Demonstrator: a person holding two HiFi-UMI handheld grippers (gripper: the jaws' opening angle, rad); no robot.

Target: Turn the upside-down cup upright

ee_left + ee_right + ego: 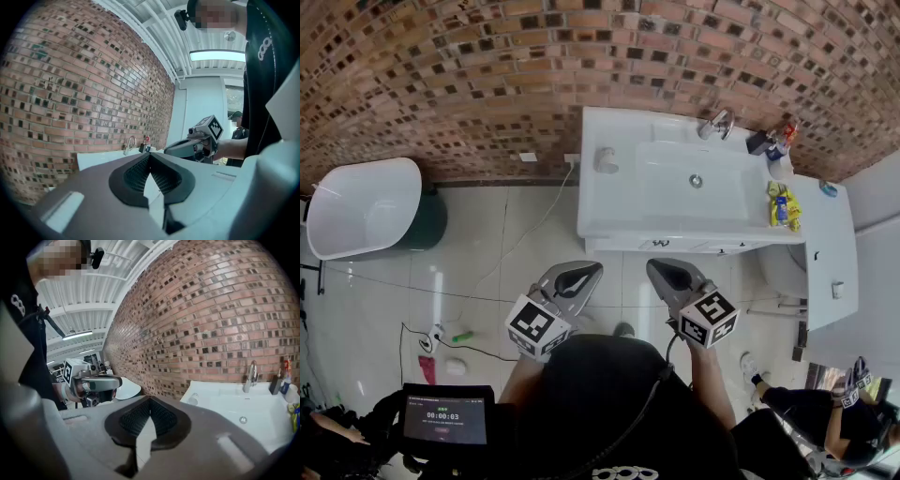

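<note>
A white cup (pixel 606 159) stands upside down on the left part of the white sink vanity (pixel 614 220), left of the basin; in the right gripper view the cup (pixel 192 399) shows small at the vanity's near corner. Both grippers hang over the floor tiles, well short of the vanity. My left gripper (pixel 589 270) is shut with nothing in it, its tip (pixel 150 154) aimed towards the brick wall. My right gripper (pixel 658 269) is shut as well and holds nothing (pixel 150 399). Each gripper appears in the other's view, the right gripper (pixel 197 143) and the left gripper (pixel 91 380).
A faucet (pixel 717 124) and bottles (pixel 773 142) stand at the vanity's back, with yellow packets (pixel 782 206) on its right. A white bathtub (pixel 361 206) sits at the left. Cables and small items (pixel 450 342) lie on the floor. Another person (pixel 825 417) is at the lower right.
</note>
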